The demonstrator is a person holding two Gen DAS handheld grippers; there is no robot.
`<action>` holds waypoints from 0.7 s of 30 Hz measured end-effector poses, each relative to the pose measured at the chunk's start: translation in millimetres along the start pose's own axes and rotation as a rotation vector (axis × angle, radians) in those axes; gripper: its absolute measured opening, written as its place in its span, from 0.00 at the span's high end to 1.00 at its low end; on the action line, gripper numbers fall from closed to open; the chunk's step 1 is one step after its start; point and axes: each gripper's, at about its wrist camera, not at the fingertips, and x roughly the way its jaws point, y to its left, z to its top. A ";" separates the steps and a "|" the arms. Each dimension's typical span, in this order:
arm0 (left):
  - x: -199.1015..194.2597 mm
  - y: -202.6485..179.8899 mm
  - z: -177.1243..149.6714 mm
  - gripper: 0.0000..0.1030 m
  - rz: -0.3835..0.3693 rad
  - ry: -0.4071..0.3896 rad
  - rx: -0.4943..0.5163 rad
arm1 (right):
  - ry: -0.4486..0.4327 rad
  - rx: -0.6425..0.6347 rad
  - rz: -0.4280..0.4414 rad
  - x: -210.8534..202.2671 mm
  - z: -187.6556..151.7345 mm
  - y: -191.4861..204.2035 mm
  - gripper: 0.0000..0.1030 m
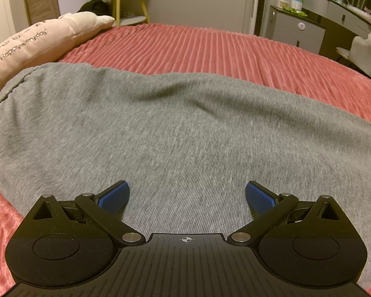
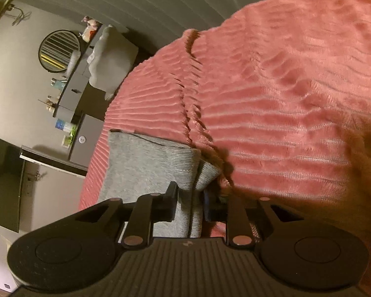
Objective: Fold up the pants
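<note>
While my right gripper (image 2: 189, 198) pinches the hem end of the grey pants (image 2: 146, 170), jaws closed down narrow on a bunched edge of the cloth, my left gripper (image 1: 187, 195) hangs wide open just over the broad middle of the pants (image 1: 175, 133), holding nothing; whether its pads brush the fabric I can't tell. Pants lie spread across the red ribbed bedspread (image 1: 210, 49), seamed edge at the left next to the cream pillow (image 1: 37, 42).

Handling, my guess: soft knit jersey, light, floppy, no stiffness at all. It will sag and drag wherever it isn't held, and the plush bedspread will likely cling to it. Not slippery, not fragile. Best grips are hems, the seam or a folded edge, taking all layers at once; a pinch in the flat middle would only lift the top layer.

Readable writing: pillow has stitched "Happy everyday!" with a row of small marks above it that I can't make out. No label visible on the pants. Items on the dresser (image 1: 299, 29) too small to read.
</note>
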 end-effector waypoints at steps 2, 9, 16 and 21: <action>-0.1 -0.2 0.0 0.00 0.000 0.000 0.001 | 0.001 0.001 -0.006 2.1 1.2 0.7 0.77; 0.0 0.1 0.1 0.00 0.000 0.000 0.000 | -0.024 -0.111 -0.043 -0.7 -1.8 20.5 0.84; 0.0 0.4 0.1 0.00 -0.001 0.000 0.000 | -0.074 -0.248 0.005 -15.0 -5.2 48.1 0.89; 0.6 0.2 0.1 0.00 -0.001 0.000 -0.003 | -0.086 -0.304 0.045 -21.7 -7.4 63.3 0.90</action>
